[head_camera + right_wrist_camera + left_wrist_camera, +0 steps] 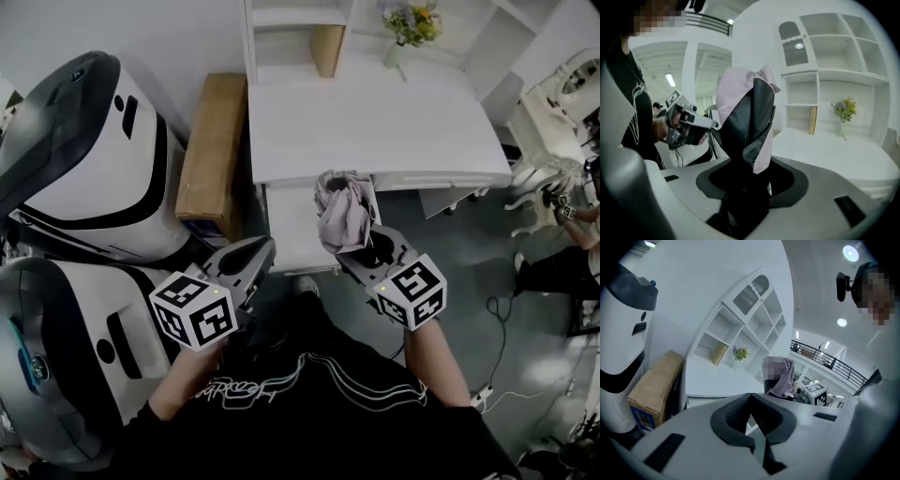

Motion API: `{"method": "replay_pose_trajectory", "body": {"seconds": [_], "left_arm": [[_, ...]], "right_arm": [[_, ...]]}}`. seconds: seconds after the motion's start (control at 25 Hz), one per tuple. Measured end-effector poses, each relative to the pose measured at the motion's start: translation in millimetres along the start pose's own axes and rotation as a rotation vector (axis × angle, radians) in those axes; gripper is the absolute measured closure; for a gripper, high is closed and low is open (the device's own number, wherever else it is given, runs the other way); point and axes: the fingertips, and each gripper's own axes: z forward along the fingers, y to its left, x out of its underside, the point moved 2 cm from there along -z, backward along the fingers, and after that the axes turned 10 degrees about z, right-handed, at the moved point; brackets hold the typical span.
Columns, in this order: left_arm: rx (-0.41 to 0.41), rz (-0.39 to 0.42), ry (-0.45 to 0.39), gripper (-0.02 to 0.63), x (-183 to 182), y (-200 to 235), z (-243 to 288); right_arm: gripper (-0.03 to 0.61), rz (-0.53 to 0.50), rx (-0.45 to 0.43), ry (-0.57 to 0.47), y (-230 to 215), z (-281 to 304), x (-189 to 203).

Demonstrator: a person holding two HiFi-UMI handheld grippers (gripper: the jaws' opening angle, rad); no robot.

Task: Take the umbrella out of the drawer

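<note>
A folded umbrella (343, 212) with pink cloth and a dark inner side stands upright in my right gripper (362, 251), which is shut on its lower end. It hangs in the air above the white open drawer (289, 234) under the desk's front edge. In the right gripper view the umbrella (746, 117) rises from between the jaws of that gripper (751, 174) and hides their pads. My left gripper (263, 247) is to the left of the drawer, shut, with nothing in it; its black pads (740, 411) meet at the tips. The umbrella (786, 380) also shows in the left gripper view, to the right.
A white desk (375, 117) with shelves holds a vase of flowers (409, 24) and a tan book (326, 47). A cardboard box (212, 150) stands at its left. Two large white and black machines (84, 159) fill the left. Another person (572, 230) sits at the right. Cables and a power strip (482, 397) lie on the floor.
</note>
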Motion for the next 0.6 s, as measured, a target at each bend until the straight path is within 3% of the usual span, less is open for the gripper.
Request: {"method": "replay_pose_trajectory", "body": {"seconds": [0.32,0.6], "left_arm": [[0.027,0.031,-0.022,0.595,-10,-24,-21],[0.051,0.041,-0.049,0.595,-16,-28,-13]], "right_arm": [[0.367,0.157,-0.060,-0.211,39,-44,-26],[0.367,0.215,-0.112,-0.270,38,-47,-28]]}}
